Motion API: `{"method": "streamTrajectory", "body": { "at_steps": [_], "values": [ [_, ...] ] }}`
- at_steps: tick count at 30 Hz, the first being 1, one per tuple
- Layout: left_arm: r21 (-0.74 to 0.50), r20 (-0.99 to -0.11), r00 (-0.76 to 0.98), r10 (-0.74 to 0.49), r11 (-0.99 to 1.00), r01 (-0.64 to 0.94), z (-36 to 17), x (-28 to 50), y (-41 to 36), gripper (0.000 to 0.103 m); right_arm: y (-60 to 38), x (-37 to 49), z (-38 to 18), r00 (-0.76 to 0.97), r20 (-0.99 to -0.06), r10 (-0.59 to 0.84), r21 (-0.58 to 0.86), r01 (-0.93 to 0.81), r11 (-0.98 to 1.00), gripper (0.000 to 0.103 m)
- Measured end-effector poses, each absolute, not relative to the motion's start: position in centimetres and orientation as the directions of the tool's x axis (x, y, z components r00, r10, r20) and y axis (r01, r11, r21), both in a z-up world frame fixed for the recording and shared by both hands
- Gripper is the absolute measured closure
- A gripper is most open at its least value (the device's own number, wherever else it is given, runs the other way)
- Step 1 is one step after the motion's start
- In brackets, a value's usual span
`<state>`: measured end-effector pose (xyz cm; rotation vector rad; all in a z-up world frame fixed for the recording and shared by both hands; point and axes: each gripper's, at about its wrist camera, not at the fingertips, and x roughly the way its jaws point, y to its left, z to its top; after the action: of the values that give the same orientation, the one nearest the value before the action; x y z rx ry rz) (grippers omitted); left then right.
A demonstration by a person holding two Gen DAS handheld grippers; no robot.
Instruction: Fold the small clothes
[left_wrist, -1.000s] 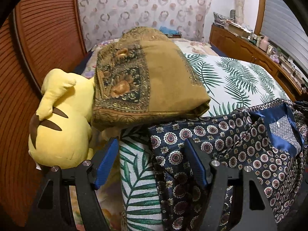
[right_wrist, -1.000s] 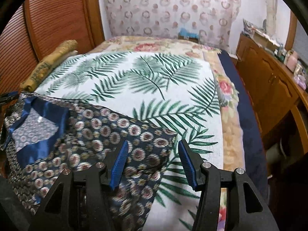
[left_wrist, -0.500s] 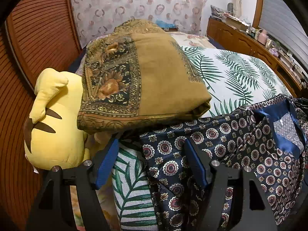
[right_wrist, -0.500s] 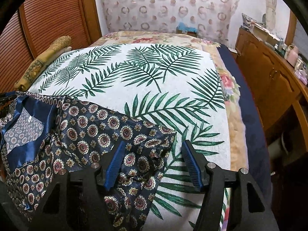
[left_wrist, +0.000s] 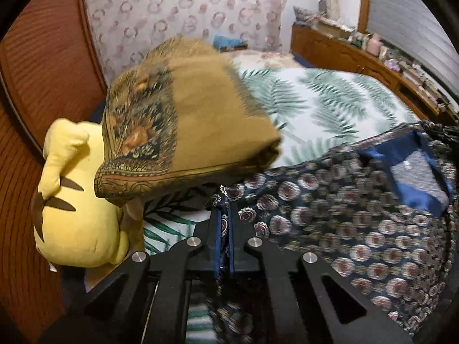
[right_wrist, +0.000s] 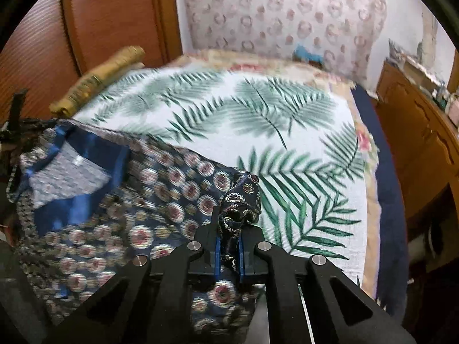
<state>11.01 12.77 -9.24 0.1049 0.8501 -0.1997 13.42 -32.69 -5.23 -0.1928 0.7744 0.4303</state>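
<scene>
Both grippers, spread wide a second ago, now pinch the patterned navy garment (left_wrist: pixel 330 218): the left gripper (left_wrist: pixel 224 229) clamps one edge and the right gripper (right_wrist: pixel 229 240) is closing on a bunched corner. The garment lies on the palm-leaf sheet (right_wrist: pixel 258 120), near the folded brown cloth (left_wrist: pixel 200 120) and yellow plush toy (left_wrist: pixel 74 200).

A bedroom in a home.

A bed (right_wrist: pixel 287 149) under a palm-leaf cover fills the middle, with a floral quilt edge (right_wrist: pixel 364 143) at 3 o'clock. A ring-patterned curtain (right_wrist: pixel 287 14) hangs at 12 o'clock. A wooden slatted door (left_wrist: pixel 43 66) stands at 9 o'clock, a cluttered wooden cabinet (left_wrist: pixel 358 57) at 2 o'clock. A yellow plush toy (left_wrist: pixel 74 215) and a folded ochre blanket (left_wrist: pixel 195 120) lie at 9 to 10 o'clock in the left wrist view.
</scene>
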Motion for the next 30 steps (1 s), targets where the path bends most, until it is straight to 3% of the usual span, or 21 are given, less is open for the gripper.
{"method": "streamTrajectory", "body": {
  "at_steps": [8,20,25,30],
  "values": [
    [0.022,-0.609,0.775,-0.170,0.973,0.231,-2.0,7.7,11.0,0.099,-34.1,9.1,0.5,0.753,-0.571,0.326,-0.031,-0.417,0.909,0.097],
    [0.037,-0.395,0.909,-0.136,0.986,0.164,9.0,11.9,10.1,0.100,-35.3,10.4,11.3,0.886,-0.413,0.210,-0.170,-0.302,0.938,0.099],
    [0.036,-0.432,0.899,-0.076,0.994,0.101,8.7,16.4,11.4,0.100,-35.2,12.8,13.4,0.914,-0.375,0.151,-0.209,-0.243,0.947,0.099],
    [0.039,-0.536,0.844,-0.041,0.997,0.073,4.2,20.8,11.9,0.100,-33.6,18.0,10.3,0.878,-0.467,0.110,-0.187,-0.220,0.957,0.099]
  ]
}}
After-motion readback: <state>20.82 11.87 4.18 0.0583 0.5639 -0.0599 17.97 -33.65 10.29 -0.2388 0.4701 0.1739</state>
